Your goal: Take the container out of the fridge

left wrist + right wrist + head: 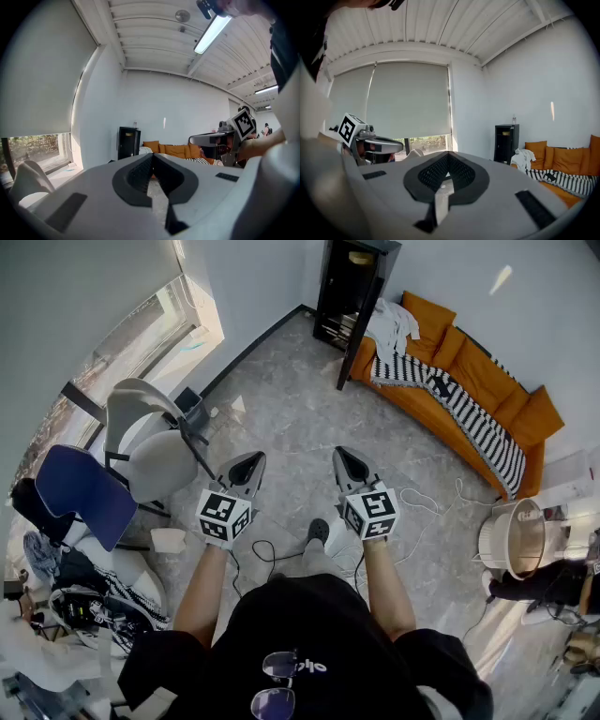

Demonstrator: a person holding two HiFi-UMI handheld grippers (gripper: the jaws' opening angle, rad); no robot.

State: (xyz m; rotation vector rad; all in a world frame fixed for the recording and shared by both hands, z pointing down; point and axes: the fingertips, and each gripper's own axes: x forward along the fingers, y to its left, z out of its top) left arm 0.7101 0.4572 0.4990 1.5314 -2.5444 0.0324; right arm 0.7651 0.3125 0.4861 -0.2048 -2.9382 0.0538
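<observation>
Your left gripper [255, 458] and right gripper [339, 454]: both closed, empty. Bare floor [281, 409] runs to the black fridge [349, 296], door open, sofa [469, 376] just beside it; yellowish item [361, 257] on top shelf.

Orange sofa [483, 371] (striped blanket [478, 423] draped); grey chair [155, 451].

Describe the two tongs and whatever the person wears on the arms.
The left tongs and right tongs are light grey shells tapering to a point, with black ribbed pads inside the jaws. A white cube printed with black square markers sits on each: left cube, right cube. The person wears a black short-sleeved top; the forearms are bare.
</observation>
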